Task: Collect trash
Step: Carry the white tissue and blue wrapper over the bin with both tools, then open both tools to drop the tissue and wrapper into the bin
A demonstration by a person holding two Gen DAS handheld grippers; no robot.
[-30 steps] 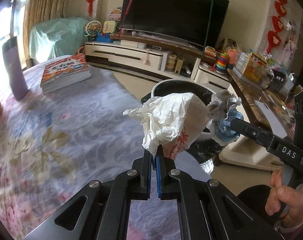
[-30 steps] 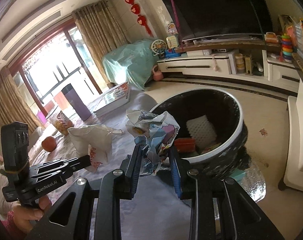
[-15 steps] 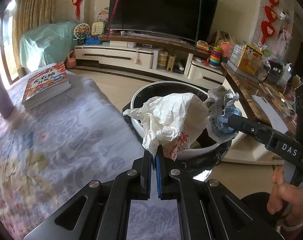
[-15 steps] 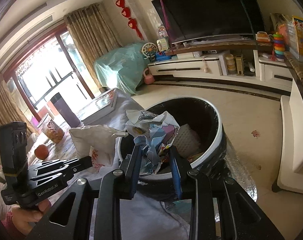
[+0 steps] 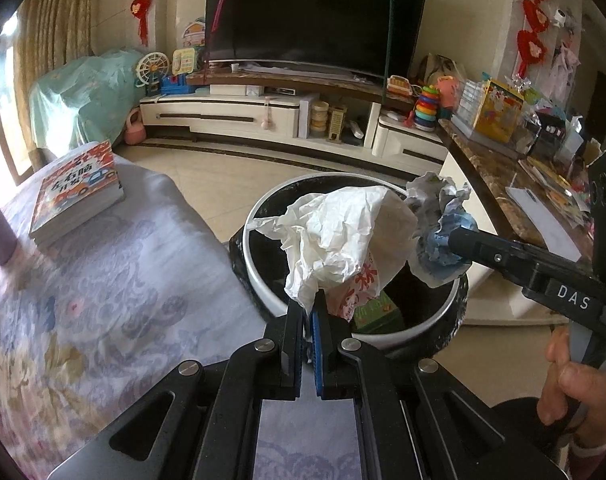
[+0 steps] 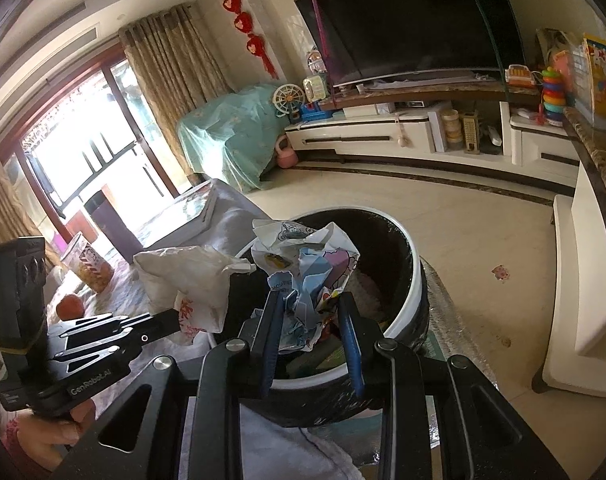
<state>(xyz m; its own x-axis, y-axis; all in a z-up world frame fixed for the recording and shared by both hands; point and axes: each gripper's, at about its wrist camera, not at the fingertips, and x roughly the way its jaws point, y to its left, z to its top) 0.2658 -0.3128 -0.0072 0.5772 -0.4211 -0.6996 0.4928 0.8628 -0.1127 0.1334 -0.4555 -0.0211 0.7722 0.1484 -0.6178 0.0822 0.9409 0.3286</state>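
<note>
Left gripper fingers pressed together on corner of white paper bag, bag hanging over bin opening. Right gripper fingers pinching crumpled printed wrapper above same bin, beside bag. Trash already inside bin. Bin stands on floor against cloth-covered table; book on table.

Both paper wads have been carried over the bin, whose opening is now seen beyond both pairs of fingers.
</note>
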